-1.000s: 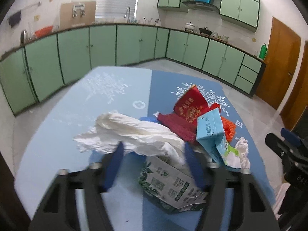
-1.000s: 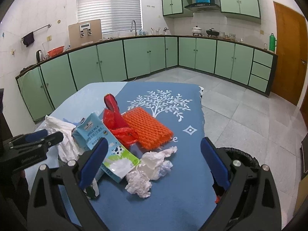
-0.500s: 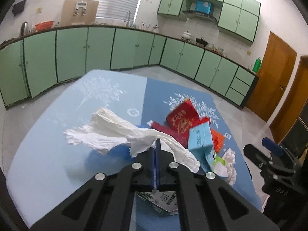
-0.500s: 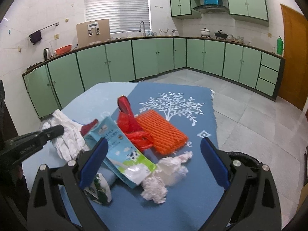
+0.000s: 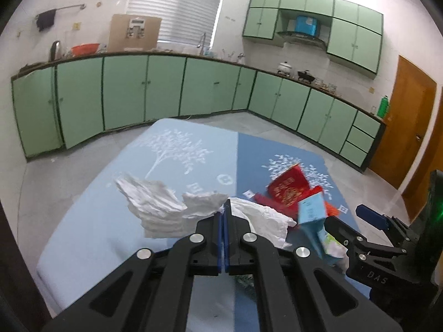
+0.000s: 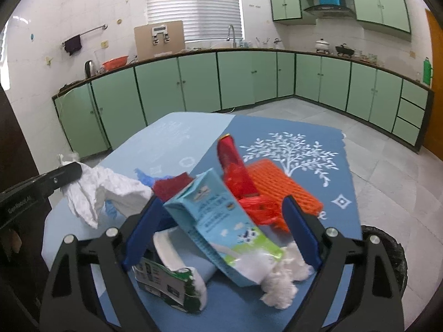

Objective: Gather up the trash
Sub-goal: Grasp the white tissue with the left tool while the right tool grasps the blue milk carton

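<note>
Left tongs [image 5: 223, 215] clamped on the crumpled white paper towel [image 5: 166, 207] — only the right view shows the right tongs [image 6: 221, 227] closing around the light-blue milk carton [image 6: 216, 215], not pressing yet.

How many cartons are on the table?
2: a blue milk carton between the right hand-held gripper pads, and a green-and-white carton lying nearer the camera. Others may be hidden.

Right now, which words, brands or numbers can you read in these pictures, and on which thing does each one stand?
"GenRobot.AI": on the left gripper body, right wrist view.
"BAS": on the right gripper body, left wrist view; possibly partial.
Blue milk carton: print too blurred.
Red packet: gold characters too blurred.
Green-and-white carton: print too small.
Cardboard box: no legible words.
</note>
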{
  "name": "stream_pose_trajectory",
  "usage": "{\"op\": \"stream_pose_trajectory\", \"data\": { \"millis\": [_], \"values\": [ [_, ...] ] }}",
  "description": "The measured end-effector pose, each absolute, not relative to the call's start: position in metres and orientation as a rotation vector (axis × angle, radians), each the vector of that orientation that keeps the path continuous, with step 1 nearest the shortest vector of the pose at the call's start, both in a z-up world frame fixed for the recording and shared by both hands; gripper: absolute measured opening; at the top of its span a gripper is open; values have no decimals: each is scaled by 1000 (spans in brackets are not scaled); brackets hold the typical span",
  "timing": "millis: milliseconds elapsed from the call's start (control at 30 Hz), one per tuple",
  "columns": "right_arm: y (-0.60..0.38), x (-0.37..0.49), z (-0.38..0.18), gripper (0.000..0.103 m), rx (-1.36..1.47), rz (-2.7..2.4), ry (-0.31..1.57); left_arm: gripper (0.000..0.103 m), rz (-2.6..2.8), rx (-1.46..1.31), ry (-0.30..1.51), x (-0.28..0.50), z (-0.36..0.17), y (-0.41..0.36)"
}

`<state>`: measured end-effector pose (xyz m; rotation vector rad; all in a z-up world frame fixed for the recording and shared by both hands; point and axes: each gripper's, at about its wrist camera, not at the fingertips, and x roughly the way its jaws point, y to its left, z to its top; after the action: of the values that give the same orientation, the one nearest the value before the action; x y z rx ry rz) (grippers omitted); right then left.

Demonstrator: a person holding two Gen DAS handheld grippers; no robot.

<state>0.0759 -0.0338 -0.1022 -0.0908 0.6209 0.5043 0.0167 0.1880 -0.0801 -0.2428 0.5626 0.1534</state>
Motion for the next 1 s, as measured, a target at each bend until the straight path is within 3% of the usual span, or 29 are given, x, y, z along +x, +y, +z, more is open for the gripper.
{"op": "stream_pose_trajectory", "data": {
  "millis": [333,433,500,600,733,800,933,967,1000],
  "values": [
    [-8,87,-118,86,-159,510,653,3,178,-297,654,16,-106,210],
    [-5,90,-123,86,-179,505,665,24,167,-314,675,16,-112,212],
    [-4,91,-126,86,-184,505,672,44,173,-298,683,17,-115,211],
    [-4,93,-130,73,-182,523,693,60,165,-303,708,23,-123,213],
    [-5,94,-129,47,-187,555,709,64,143,-341,733,30,-128,217],
    [-7,94,-127,37,-182,575,710,73,132,-349,735,34,-129,216],
    [-11,93,-120,24,-166,593,700,72,127,-316,749,44,-135,214],
    [-12,93,-119,23,-161,596,699,64,127,-312,748,45,-136,213],
    [-12,92,-118,22,-161,598,697,46,126,-310,749,46,-137,214]
  ]
}}
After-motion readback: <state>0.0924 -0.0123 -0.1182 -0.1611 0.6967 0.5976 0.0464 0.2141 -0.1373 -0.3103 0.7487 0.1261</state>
